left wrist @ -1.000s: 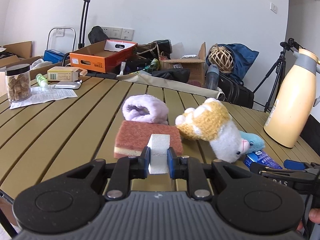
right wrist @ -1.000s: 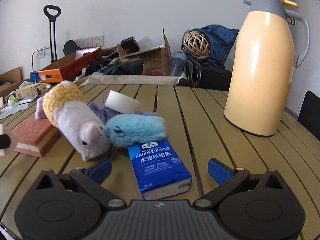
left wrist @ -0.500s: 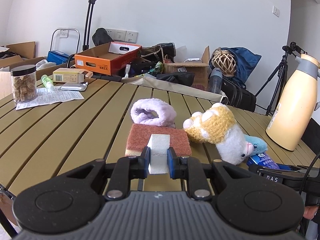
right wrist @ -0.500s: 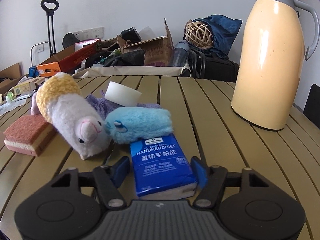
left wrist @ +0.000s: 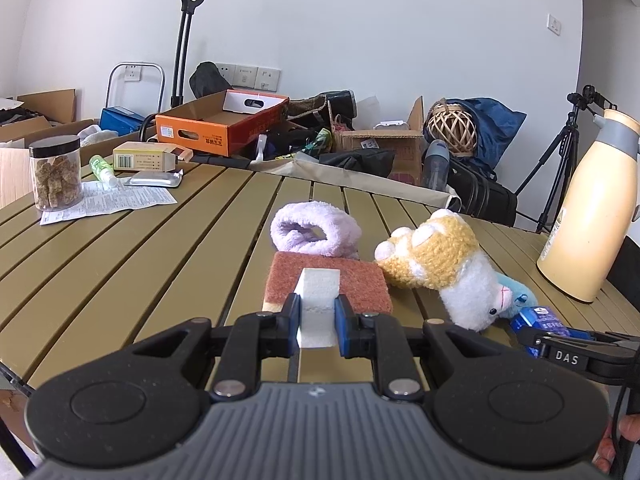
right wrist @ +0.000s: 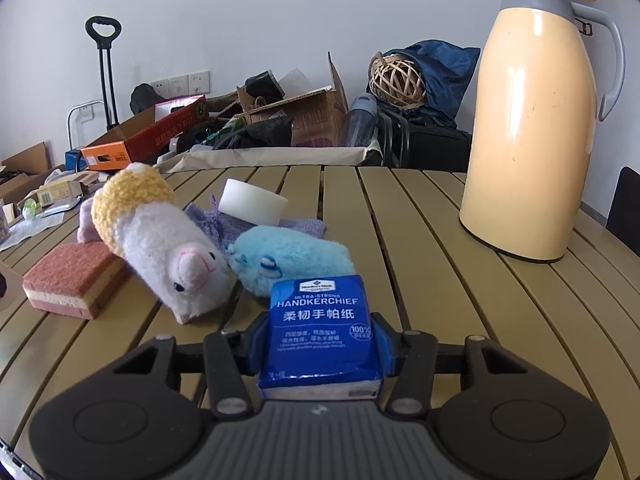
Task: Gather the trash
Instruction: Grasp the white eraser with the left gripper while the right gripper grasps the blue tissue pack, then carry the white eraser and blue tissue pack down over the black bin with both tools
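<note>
My left gripper (left wrist: 317, 320) is shut on a white foam block (left wrist: 318, 304) and holds it just above the table, in front of a red scouring sponge (left wrist: 328, 282). My right gripper (right wrist: 320, 340) is shut on a blue handkerchief tissue pack (right wrist: 320, 328), close to a blue plush (right wrist: 292, 258) and a white and yellow plush llama (right wrist: 160, 240). The right gripper also shows at the right edge of the left wrist view (left wrist: 560, 340).
A cream thermos jug (right wrist: 536, 120) stands at the right. A white tape roll (right wrist: 252, 202) lies on a purple cloth pouch (right wrist: 224, 224). A rolled purple towel (left wrist: 316, 230), a snack jar (left wrist: 56, 172), papers and boxes lie at the far left. Clutter lies beyond the table.
My right gripper moved forward and closed on the tissue pack. My left gripper keeps the foam block and has drawn back and left a little.
</note>
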Demonstrator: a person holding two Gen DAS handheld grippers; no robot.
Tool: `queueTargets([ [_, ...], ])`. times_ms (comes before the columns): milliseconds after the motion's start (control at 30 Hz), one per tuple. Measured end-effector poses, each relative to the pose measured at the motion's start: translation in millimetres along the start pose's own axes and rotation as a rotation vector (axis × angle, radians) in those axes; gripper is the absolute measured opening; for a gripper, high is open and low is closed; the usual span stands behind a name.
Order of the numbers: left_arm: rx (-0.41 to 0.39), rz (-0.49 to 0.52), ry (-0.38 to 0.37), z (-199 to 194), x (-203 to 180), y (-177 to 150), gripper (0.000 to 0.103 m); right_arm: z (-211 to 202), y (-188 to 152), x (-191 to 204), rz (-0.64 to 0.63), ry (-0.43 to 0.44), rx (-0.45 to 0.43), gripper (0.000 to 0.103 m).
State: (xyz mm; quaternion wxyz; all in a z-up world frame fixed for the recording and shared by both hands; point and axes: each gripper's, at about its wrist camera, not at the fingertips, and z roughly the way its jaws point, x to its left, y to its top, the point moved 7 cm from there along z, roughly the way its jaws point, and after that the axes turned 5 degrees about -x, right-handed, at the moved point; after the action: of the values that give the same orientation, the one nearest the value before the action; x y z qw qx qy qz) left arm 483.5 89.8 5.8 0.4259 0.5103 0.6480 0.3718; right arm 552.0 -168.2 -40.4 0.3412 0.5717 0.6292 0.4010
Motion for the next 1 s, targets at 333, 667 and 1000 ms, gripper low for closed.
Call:
queueTargets([
  [333,-0.021,-0.006,-0.002,-10.8,0.9,3.0,0.019,-29.3,3.0,-3.1,0.022,0.011,-0.061,0.050],
  [667,-0.052,-0.004,-0.010,-37.3,-1.1,0.6,0.019,-63.4,-2.2,2.4,0.035,0.031,-0.119,0.050],
  [1000,-0.087,0.012,-0.021,-72.7,-7.4,-9.4,0.019,-103.2,-23.1,20.1,0.020,0.069,-0.157,0.050],
])
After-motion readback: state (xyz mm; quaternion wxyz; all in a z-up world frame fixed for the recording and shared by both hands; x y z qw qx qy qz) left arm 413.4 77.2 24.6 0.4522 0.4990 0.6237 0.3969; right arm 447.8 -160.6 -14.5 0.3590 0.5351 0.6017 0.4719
